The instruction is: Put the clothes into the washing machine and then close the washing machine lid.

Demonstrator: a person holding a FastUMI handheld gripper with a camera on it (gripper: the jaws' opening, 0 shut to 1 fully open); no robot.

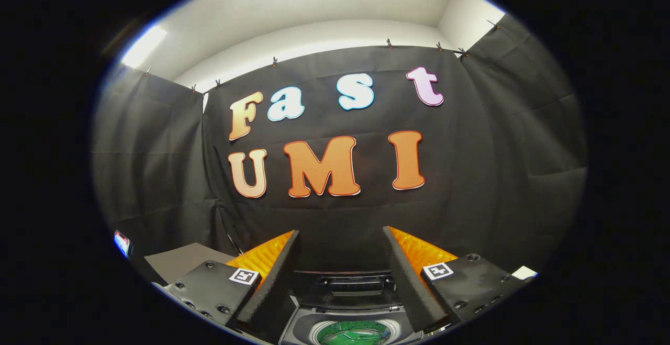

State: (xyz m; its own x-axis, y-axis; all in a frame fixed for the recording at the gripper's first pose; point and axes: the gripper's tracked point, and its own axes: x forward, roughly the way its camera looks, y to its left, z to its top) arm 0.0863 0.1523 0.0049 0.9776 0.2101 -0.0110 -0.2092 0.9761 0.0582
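Below, washing machine (356, 303) lid up; green clothes (356, 333) inside drum; hand-held gripper (340, 237) fingers spread wide, grasping nothing.

Washing machine (349, 316) lid open, green clothes (353, 333) inside

Gripper (340, 240): lower centre of frame; fingers spread wide apart, nothing held between them.
Fingers (272, 277): rise from the bottom, tips tilted toward each other against the black cloth wall (513, 177).
Washing machine (345, 303): bottom centre, between and below the fingers; lid open, dark control panel toward the wall.
Drum (353, 333): round opening at the bottom edge; something green lies inside, too small to identify.
Ceiling (314, 15): upper frame, pale, with bright light strips.
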